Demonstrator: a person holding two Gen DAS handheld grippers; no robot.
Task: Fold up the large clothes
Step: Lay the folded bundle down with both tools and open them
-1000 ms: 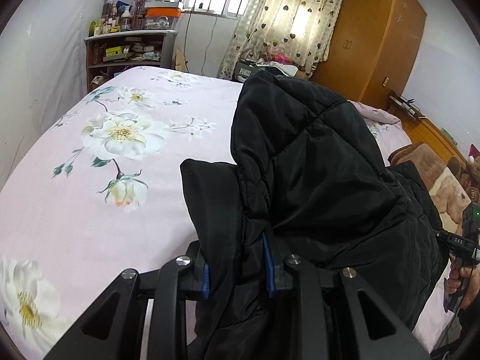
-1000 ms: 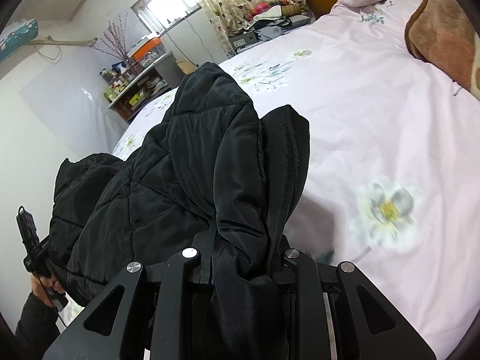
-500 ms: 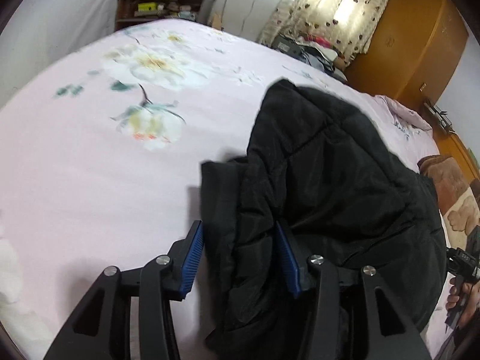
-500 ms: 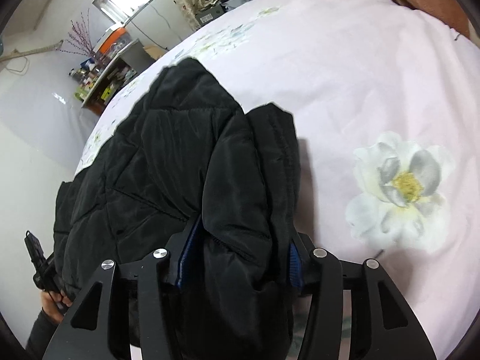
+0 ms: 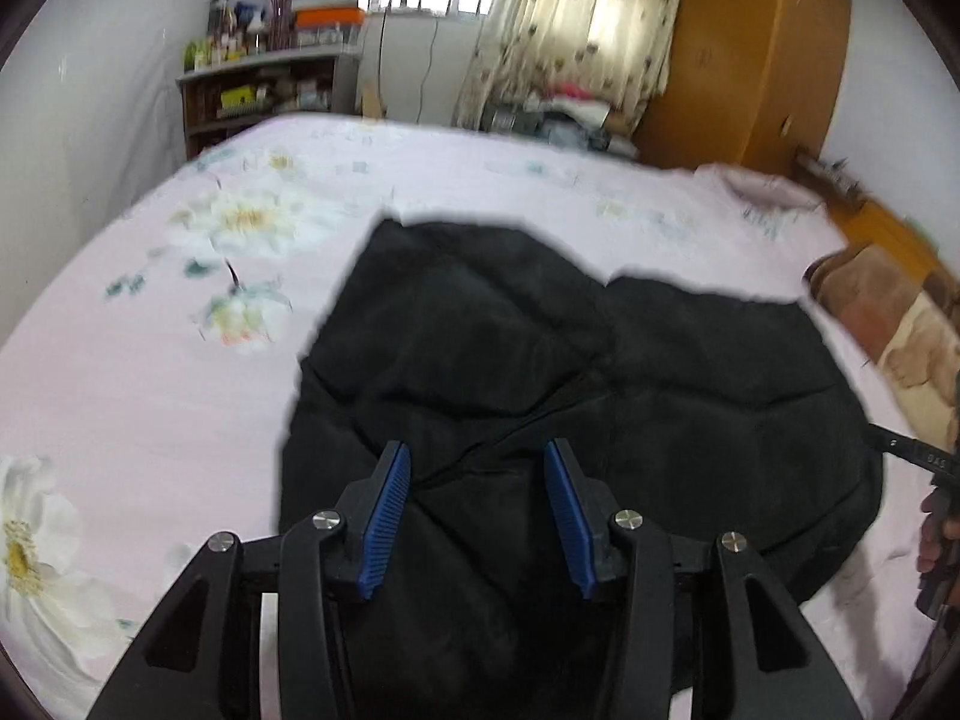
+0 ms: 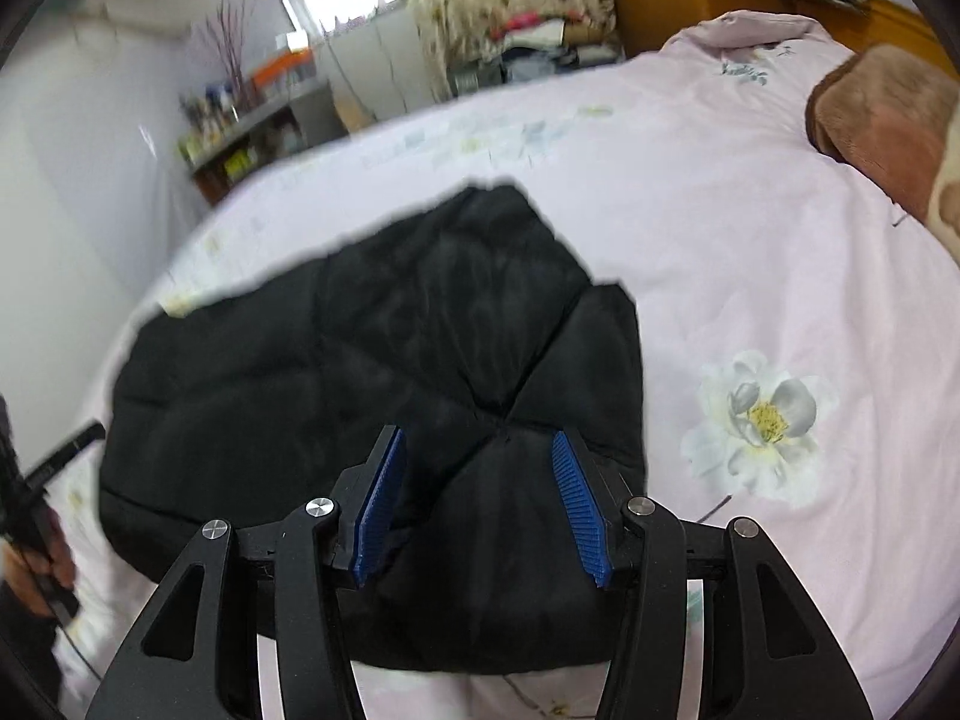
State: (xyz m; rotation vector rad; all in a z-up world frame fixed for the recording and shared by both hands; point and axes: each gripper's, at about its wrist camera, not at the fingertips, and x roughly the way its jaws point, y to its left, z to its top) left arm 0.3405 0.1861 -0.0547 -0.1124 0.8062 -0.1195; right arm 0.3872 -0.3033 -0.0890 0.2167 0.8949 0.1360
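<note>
One puffy black quilted jacket (image 5: pixel 570 372) lies in a soft lump on the bed (image 5: pixel 150 396), whose pink sheet has big white flowers. The left gripper (image 5: pixel 477 468) and right gripper (image 6: pixel 480 456) hang over it, ribbed blue fingers (image 5: pixel 384 516) spread wide, holding nothing.

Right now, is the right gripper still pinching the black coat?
No, the right gripper is open, its blue pads spread apart above the coat, which lies flat on the bed.
</note>
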